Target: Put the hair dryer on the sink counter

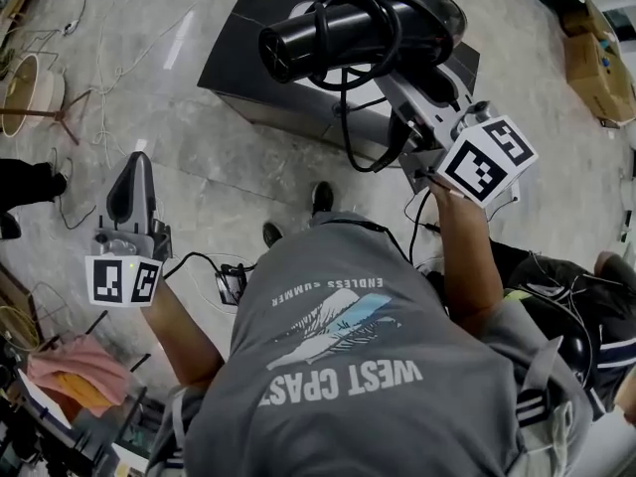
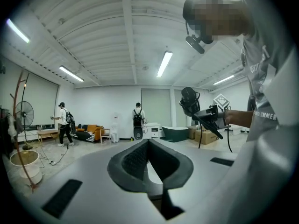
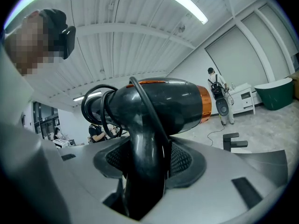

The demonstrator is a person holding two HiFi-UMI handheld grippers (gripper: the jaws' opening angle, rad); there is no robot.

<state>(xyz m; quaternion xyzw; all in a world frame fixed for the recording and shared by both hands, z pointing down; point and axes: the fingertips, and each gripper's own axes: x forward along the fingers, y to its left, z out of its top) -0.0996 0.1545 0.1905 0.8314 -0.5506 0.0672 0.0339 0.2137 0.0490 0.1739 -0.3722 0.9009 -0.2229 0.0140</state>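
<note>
Grey short-sleeve T-shirt [image 1: 467, 415] w/ white lettering & blue-white graphic. Light-grey plastic left gripper [image 2: 148, 143], right gripper [image 1: 397, 82]: black ribbed pads [image 2: 128, 160], b/w marker cubes [image 1: 487, 159], black cables [image 1: 199, 259].

Black hair dryer carried in the air, gripped by its handle

In the head view the hair dryer [image 1: 348, 30] fills the upper centre of the frame. It is glossy black, its barrel lying roughly level with the round nozzle facing the left edge. Its cord [image 1: 396, 30] is looped around the barrel, and a slack length hangs below. The right gripper view shows an orange band at the barrel's right end, and the handle running down the middle of the frame, clamped between the jaws of the right gripper [image 3: 145, 158].
</note>
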